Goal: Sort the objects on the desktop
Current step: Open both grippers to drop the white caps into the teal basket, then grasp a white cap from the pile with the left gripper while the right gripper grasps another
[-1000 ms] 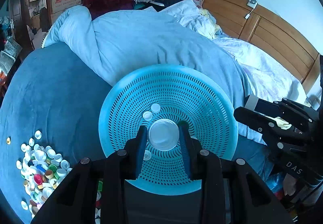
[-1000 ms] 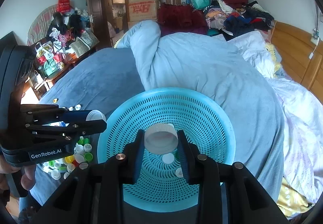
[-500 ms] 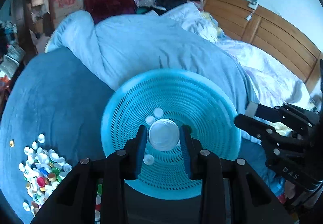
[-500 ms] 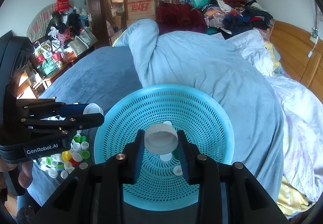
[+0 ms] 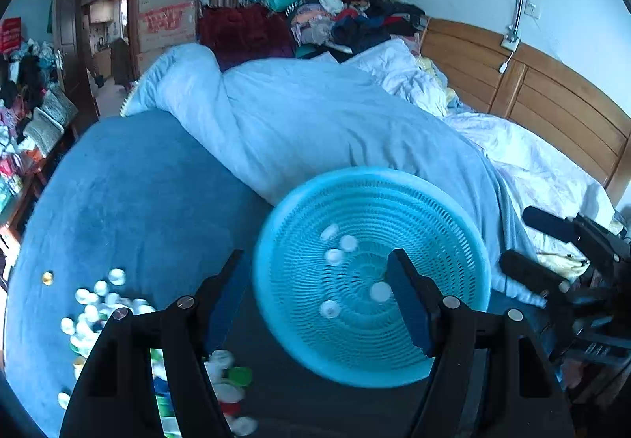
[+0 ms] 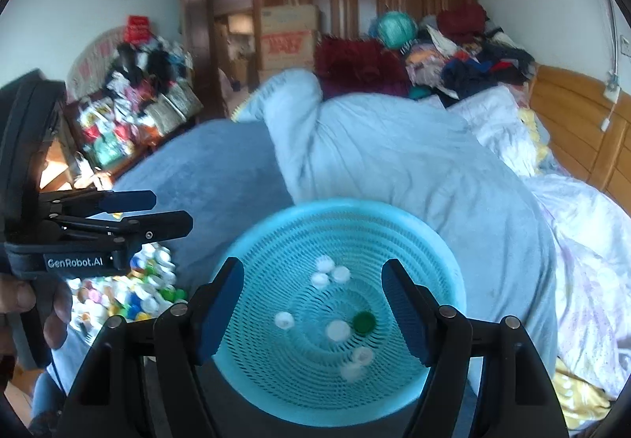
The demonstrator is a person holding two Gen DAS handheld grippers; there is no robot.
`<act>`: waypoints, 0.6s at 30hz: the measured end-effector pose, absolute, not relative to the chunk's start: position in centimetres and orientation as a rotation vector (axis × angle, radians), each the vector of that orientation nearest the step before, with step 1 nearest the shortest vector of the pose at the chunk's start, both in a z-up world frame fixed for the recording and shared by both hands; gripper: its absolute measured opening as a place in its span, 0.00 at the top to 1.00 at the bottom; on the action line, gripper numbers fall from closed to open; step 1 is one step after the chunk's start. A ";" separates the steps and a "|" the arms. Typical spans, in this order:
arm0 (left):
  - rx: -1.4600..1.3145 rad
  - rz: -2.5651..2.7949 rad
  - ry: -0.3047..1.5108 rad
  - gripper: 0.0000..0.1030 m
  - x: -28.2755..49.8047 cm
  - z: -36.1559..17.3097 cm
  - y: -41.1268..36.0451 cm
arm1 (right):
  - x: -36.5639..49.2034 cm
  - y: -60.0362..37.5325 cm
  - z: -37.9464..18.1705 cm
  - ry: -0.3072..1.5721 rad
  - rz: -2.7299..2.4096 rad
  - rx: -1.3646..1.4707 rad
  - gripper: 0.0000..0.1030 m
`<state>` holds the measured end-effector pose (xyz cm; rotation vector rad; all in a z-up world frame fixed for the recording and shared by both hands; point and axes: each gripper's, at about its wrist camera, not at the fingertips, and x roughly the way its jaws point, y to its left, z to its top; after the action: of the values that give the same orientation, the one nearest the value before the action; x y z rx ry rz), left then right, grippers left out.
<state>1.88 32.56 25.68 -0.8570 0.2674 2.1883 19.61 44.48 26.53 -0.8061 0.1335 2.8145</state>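
Note:
A turquoise perforated basket [image 5: 469, 241] [image 6: 272, 229] sits on the blue bedspread against the rolled duvet. Several white caps [image 5: 334, 256] [image 6: 338, 329] and one green cap [image 6: 363, 321] lie loose on its floor. My left gripper [image 5: 315, 256] hovers over the basket's left rim; its jaws are opening, with nothing between them. My right gripper [image 6: 311, 264] hangs over the basket's near side, its jaws also opening and empty. Each gripper shows from the side in the other's view: the left gripper [image 6: 173, 210], the right gripper [image 5: 514, 237]. A pile of mixed coloured caps [image 5: 98, 312] [image 6: 130, 288] lies left of the basket.
A light blue duvet [image 5: 315, 114] is bunched up behind the basket, and white bedding [image 5: 532, 162] runs to the wooden headboard [image 5: 552, 91]. A small gold cap [image 5: 47, 277] lies apart at the far left. A hand [image 6: 23, 300] holds the left gripper.
Both grippers were shut on white caps above the basket; both have opened and the caps are gone from the jaws. The left view has swung left, so the basket sits further right.

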 end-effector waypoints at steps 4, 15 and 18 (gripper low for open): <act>-0.797 2.279 0.244 0.36 1.7 24.5 24.3 | 20.9 41.7 25.5 0.135 2.894 -0.764 0.25; -1.093 2.291 0.290 0.51 6.0 7.1 12.8 | 21.7 34.8 14.8 0.219 2.946 -1.097 0.24; -1.143 2.274 0.257 0.55 6.4 4.2 13.0 | 21.5 33.4 13.0 0.203 2.944 -1.178 0.24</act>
<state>6.39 13.01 4.25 -1.1426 0.2575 2.2736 21.50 33.44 13.02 -1.1778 0.2029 2.9444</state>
